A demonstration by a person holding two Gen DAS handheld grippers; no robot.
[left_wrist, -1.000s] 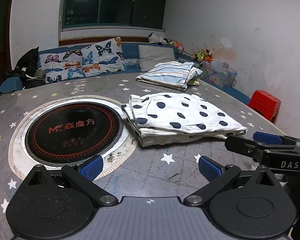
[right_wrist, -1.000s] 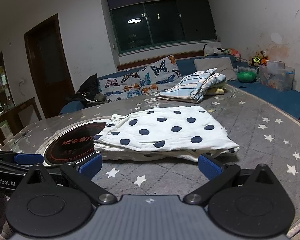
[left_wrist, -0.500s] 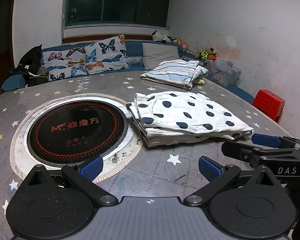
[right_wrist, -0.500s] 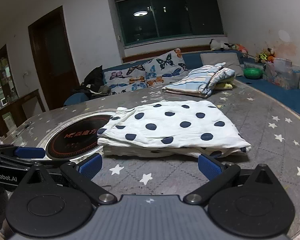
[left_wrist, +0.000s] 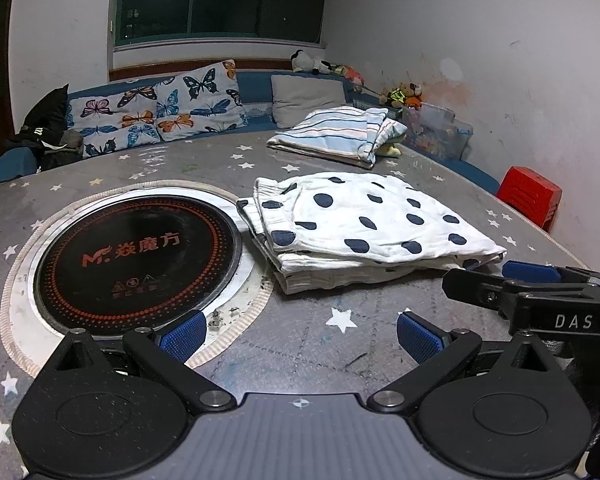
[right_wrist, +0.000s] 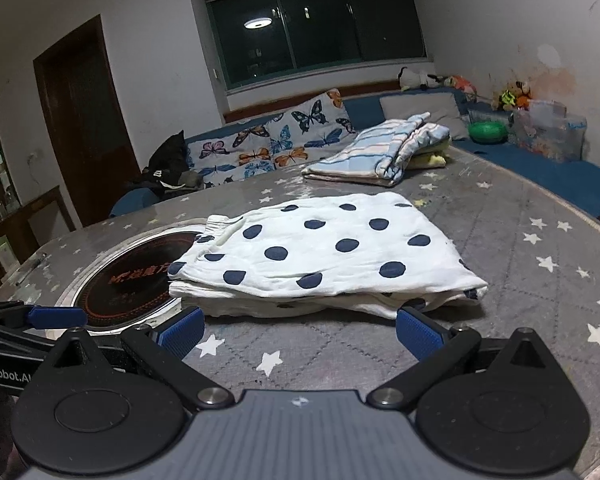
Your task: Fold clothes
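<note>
Just ahead of the left gripper [left_wrist: 299, 330], a folded white garment with navy polka dots [left_wrist: 364, 224] is lying flat on a grey star-patterned table [left_wrist: 300, 344], a little to the gripper's right and clear of its fingertips. The gripper is hovering low over the table with its blue-padded fingers [left_wrist: 183, 334] spread wide and gripping nothing. To its forward left, a round black cooktop [left_wrist: 136, 258] with orange lettering is sitting set into the table, the garment's near corner lying just beside its pale rim. Farther ahead, beyond the dotted garment, a second folded pile of striped clothes [left_wrist: 336, 134] is resting near the table's far edge. The right gripper [left_wrist: 532, 280] is reaching in from the right, its tip close to the dotted garment's near right corner.

In the right wrist view, the dotted garment [right_wrist: 324, 248] is lying directly in front of the right gripper [right_wrist: 299, 330], its folded edge facing the fingers. This gripper is also standing wide open, blue pads [right_wrist: 418, 332] apart, with nothing between them; whether the right pad is touching the cloth's edge cannot be told. The cooktop [right_wrist: 128, 284] is showing ahead to its left, partly hidden by the garment. The striped pile [right_wrist: 380, 152] is sitting well beyond. The left gripper [right_wrist: 40, 316] is entering at the left edge, low over the table [right_wrist: 540, 280].
</note>
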